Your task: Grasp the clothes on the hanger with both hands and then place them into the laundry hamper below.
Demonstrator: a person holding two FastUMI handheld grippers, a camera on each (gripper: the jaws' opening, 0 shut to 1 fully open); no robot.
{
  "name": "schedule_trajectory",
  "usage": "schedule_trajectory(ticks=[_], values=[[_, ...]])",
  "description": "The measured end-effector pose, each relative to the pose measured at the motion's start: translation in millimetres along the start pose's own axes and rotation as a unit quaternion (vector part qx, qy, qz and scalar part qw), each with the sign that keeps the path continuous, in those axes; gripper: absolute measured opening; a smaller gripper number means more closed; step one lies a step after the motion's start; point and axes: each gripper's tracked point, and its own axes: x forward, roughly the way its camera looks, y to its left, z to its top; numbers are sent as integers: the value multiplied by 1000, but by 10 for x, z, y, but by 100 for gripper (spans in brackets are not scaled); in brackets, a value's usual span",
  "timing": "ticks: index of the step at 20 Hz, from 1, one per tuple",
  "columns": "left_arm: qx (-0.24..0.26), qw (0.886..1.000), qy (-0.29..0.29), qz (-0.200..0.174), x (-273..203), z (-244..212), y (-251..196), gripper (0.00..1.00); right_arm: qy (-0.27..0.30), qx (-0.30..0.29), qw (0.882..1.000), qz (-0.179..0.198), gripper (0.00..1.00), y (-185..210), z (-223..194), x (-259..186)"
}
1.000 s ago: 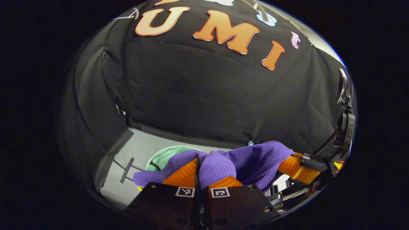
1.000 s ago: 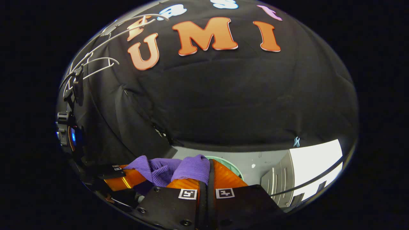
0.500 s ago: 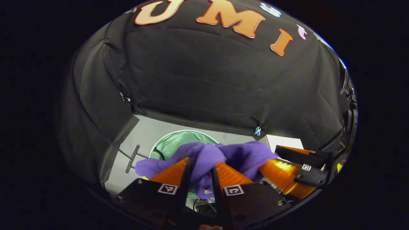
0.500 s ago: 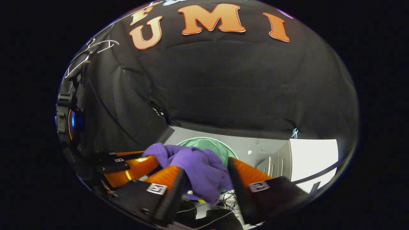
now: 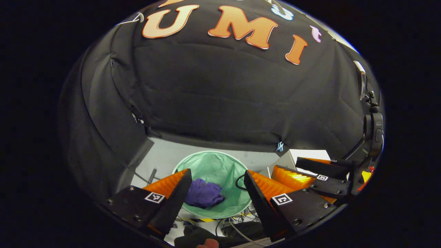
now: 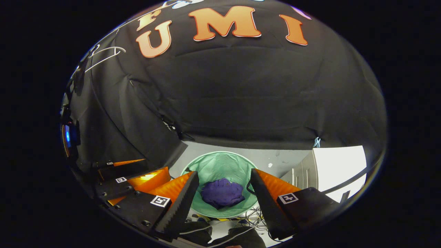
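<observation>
Black cloth walls the booth all round, and below it lies a pale floor (image 5: pixel 162 156) where a green mesh hamper (image 5: pixel 213 165) stands. Nearest in the left gripper view, the left gripper (image 5: pixel 217 187) hangs above the hamper with its 2 fingers (image 5: pixel 179 193) spread wide apart and nothing between them. Through that gap the purple garment (image 5: pixel 204 194) shows, bunched in a heap on the hamper's floor, toward the near-left side, clear of both fingers. Cables (image 5: pixel 237 224) trail on the floor just in front of the hamper. To the right, a little farther off, the right gripper (image 5: pixel 310 174) shows side-on, its fingers parted too. In the right gripper view the right gripper (image 6: pixel 224 187) hovers over the same hamper (image 6: pixel 220 165), its 2 fingers (image 6: pixel 181 199) released and well apart, holding nothing. The garment (image 6: pixel 222 194) lies crumpled between them far below, resting inside the hamper near its middle. The left gripper (image 6: pixel 137 182) sits just beside it on the left. Farther back, a white cabinet (image 6: pixel 339 168) stands against the wall at the right, and a white wire hanger (image 6: pixel 103 57) hangs high at the upper left.
</observation>
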Motion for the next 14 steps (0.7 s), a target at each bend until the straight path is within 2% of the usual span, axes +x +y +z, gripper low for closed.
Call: schedule_trajectory(ticks=[3, 6, 9, 14], values=[[19, 999, -47, -8, -155, 268, 65, 97, -51, -1, 999, -16, 98, 51, 266, -124], [21, 994, -101, -16, -407, 651, 109, 97, -120, -8, 992, -37, 98, 166, 608, -454], [12, 986, -162, -25, -700, 1012, 197, 97, -188, -18, 981, -54, 98, 328, 931, -886], [8, 966, -254, -45, -1186, 1452, 293, 96, -278, -14, 957, -82, 98, 615, 1310, -1708]])
